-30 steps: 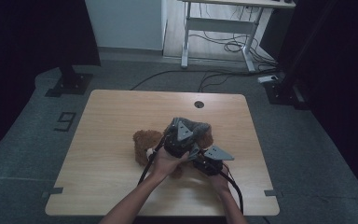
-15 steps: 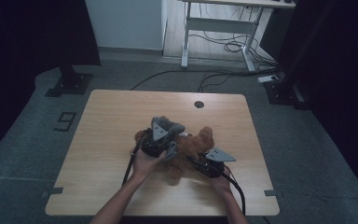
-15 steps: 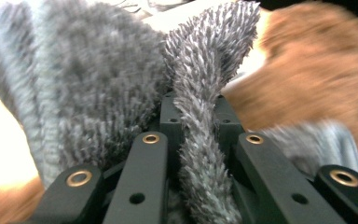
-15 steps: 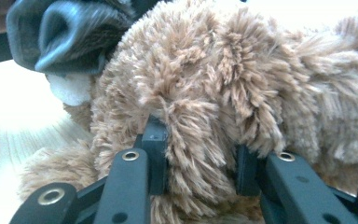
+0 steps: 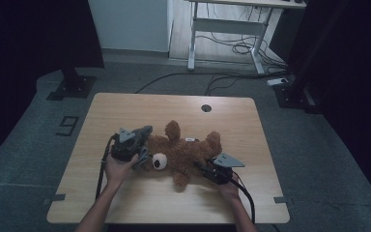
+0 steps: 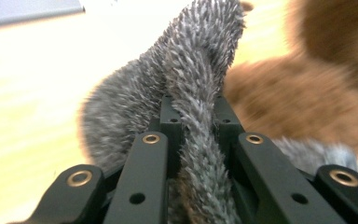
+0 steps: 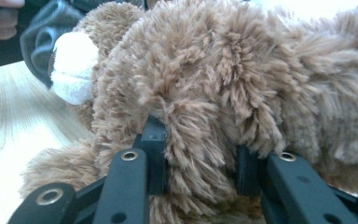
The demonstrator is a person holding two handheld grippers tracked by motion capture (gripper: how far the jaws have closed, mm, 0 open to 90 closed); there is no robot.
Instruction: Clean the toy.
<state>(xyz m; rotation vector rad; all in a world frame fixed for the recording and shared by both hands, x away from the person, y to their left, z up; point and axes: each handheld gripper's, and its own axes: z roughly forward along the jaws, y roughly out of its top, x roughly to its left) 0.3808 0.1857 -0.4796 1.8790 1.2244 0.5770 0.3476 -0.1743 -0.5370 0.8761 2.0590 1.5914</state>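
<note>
A brown teddy bear lies on its back across the middle of the wooden table, its white muzzle pointing to the left. My left gripper is at the bear's head and is shut on a fold of grey furry cloth. In the left gripper view, the grey cloth rises between the jaws of that gripper, with the bear behind. My right gripper is shut on a tuft of the bear's lower body. In the right gripper view, the bear's fur bulges between the jaws of that gripper.
A round cable hole sits near the table's far edge. On the floor are a "9" marking at the left, cables, a stand base, and a white desk frame at the back.
My left gripper has moved to the left with the grey cloth, from above the bear's middle to beside its head, uncovering the bear. The right gripper has stayed put.
</note>
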